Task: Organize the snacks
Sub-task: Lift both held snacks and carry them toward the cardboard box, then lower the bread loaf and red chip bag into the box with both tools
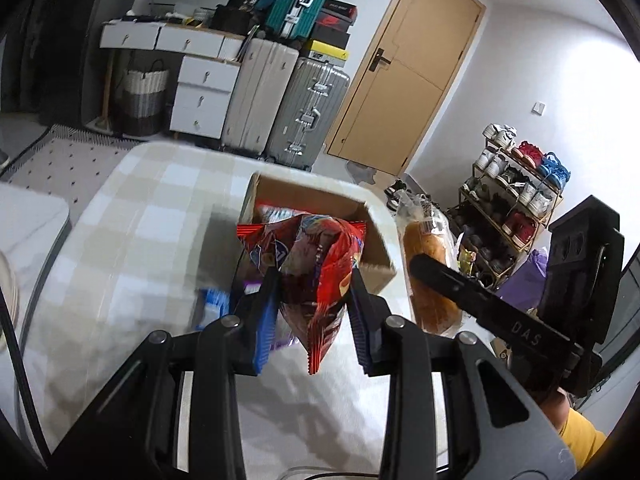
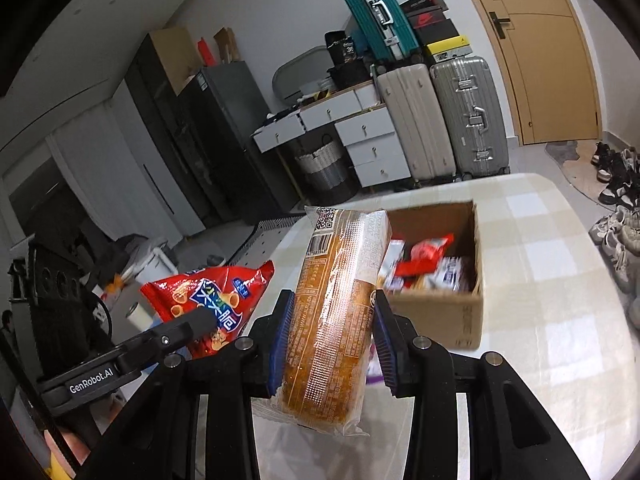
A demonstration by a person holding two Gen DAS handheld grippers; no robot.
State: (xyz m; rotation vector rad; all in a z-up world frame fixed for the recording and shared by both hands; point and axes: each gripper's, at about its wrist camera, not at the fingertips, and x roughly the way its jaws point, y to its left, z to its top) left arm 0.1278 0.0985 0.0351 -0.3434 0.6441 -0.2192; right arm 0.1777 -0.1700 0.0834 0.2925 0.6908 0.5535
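- Left hand-held gripper (image 1: 314, 292) pinches a red snack bag (image 1: 312, 264) above the table (image 1: 120, 240).
- Right hand-held gripper (image 2: 330, 328) clamps a wrapped bread loaf (image 2: 332, 312).
- Cardboard box (image 2: 436, 316) of snacks stands just beyond.

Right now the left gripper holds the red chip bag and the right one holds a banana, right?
Not a banana. The right gripper holds a wrapped bread loaf, as the right wrist view shows. The left gripper does hold the red chip bag.
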